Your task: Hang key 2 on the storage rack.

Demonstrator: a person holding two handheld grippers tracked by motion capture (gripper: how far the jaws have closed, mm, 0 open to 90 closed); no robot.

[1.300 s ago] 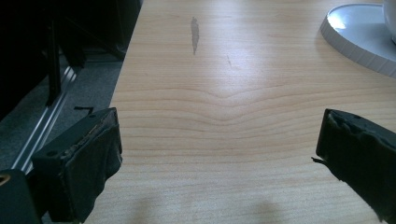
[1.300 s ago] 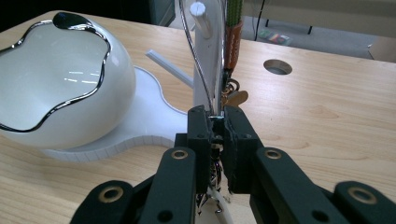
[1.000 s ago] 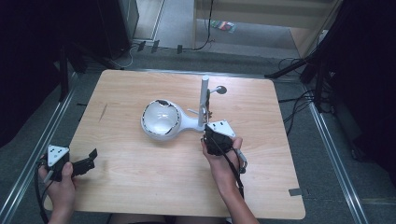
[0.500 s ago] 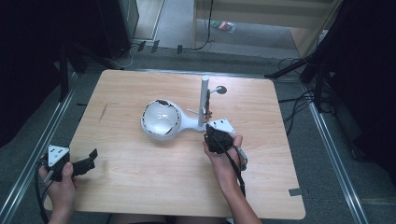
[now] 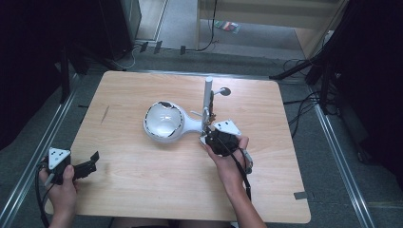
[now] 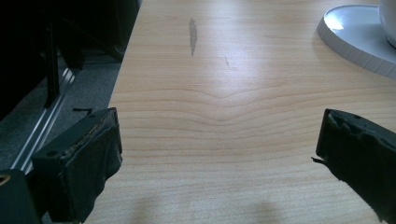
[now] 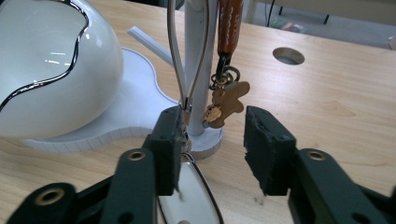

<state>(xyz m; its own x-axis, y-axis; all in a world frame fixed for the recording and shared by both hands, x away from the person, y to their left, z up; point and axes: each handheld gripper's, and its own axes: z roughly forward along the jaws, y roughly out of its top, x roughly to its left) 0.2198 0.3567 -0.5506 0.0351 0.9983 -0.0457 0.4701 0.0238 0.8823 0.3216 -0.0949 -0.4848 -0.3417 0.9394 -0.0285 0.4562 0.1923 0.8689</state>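
**Right gripper at the stand's post, left gripper idle at the near-left corner**

The right gripper (image 7: 212, 140) has its jaws parted to a moderate width, one on each side of a small gingerbread-man charm (image 7: 227, 101) that hangs between them without clear contact. In the right gripper view the charm dangles from a ring on a brown strap (image 7: 229, 25) beside a white upright post (image 7: 198, 65), and a thin white loop (image 7: 180, 70) hangs down the post's other side, ending just at the left jaw's tip. A glossy white oval piece (image 7: 189, 196) lies on the table below the left jaw. In the high view the right gripper (image 5: 209, 135) sits just near-right of the post (image 5: 208, 97), held by the person's right hand (image 5: 227, 156), a cable trailing back along the forearm.

The post rises from a flat white base (image 7: 135, 93) that widens to the left under a white dome-shaped bowl (image 5: 164, 122) with a dark wavy rim. This stand occupies the middle of the wooden table (image 5: 142, 190). A round hole (image 5: 225, 91) in the tabletop lies just far-right of the post.

The left gripper (image 5: 92, 161) is well apart from all this, at the near-left corner of the table, held in the left hand (image 5: 62, 183). Its jaws stand wide open over bare wood in the left gripper view (image 6: 217, 158), gripping nothing, with the edge of the white base (image 6: 355, 35) at the far right and a dark scuff mark (image 6: 192, 32) on the table farther off.
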